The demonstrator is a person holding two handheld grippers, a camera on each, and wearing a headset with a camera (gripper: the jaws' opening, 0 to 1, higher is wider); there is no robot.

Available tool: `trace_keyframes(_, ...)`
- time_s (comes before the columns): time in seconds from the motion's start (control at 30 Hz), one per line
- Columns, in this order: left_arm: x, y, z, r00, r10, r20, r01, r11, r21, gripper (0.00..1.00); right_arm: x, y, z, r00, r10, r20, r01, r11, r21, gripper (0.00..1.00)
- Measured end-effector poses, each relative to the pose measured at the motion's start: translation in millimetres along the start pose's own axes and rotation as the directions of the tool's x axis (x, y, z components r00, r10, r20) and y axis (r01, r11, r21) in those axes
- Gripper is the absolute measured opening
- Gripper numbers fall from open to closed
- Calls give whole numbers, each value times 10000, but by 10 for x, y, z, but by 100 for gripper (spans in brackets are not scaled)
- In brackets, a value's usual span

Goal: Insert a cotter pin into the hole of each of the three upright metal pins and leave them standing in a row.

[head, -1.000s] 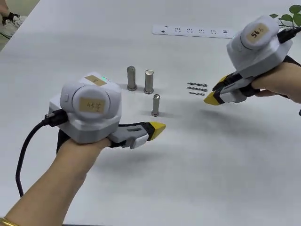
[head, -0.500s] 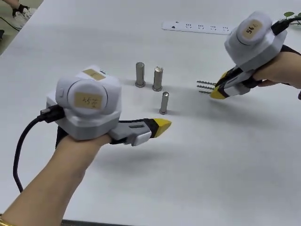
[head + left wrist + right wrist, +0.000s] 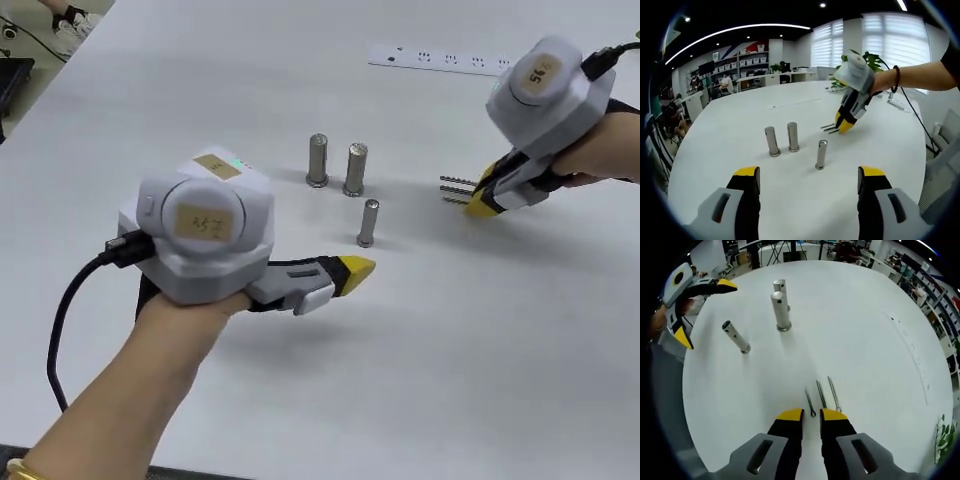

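Three upright metal pins point(image 3: 318, 160) point(image 3: 355, 169) point(image 3: 368, 222) stand in a loose cluster mid-table; the front one point(image 3: 821, 154) is the shortest. Three cotter pins point(image 3: 455, 188) lie side by side to their right. My right gripper point(image 3: 483, 205) is low over the table at the cotter pins' near ends. Its jaws are only narrowly apart, and the leftmost cotter pin point(image 3: 810, 402) ends just ahead of the gap, with nothing gripped. My left gripper point(image 3: 808, 175) hovers in front of the metal pins with its jaws wide open and nothing between them.
A white power strip point(image 3: 440, 60) lies at the far side of the white table point(image 3: 480, 340). The left gripper's black cable point(image 3: 70, 310) hangs off the near left. Office desks and shelves stand far beyond the table.
My right gripper has come down and in towards the cotter pins until its tips reach their near ends. The left gripper has held its place; the head camera has shifted.
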State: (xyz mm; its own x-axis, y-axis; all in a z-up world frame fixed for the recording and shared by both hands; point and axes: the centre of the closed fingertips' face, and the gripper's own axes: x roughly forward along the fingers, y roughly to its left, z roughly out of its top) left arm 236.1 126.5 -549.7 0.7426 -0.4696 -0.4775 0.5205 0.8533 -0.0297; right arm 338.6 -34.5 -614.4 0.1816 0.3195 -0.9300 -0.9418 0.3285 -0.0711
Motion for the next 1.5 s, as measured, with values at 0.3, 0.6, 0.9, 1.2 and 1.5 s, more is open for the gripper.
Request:
trace_keyframes(0.3, 26, -24, -9, 10000, -79, -46, 79, 9999, 102, 78, -7, -7, 9, 9987, 340, -374, -358, 9983, -462, 6)
trace_keyframes(0.6, 16, -15, -27, 10000, -47, -81, 47, 9999, 98, 77, -5, 54, 0, 9963, 545, -670, -600, 9948, -819, 3)
trace_keyframes(0.9, 7, 26, -56, 9996, 169, -227, -159, 9991, 401, 73, -8, 24, -4, 9953, 361, -893, -466, 9920, -1177, 0)
trace_keyframes(1.2, 1, 14, -27, 9999, 64, -112, -61, 9997, 245, 70, -53, 106, 35, 9972, 615, -427, -676, 9848, -1598, 0)
trace_keyframes(1.5, 3, -51, 88, 9996, -265, 131, 265, 9996, -35, 63, -168, 170, 86, 9977, 550, 393, -448, 9736, -2239, 0)
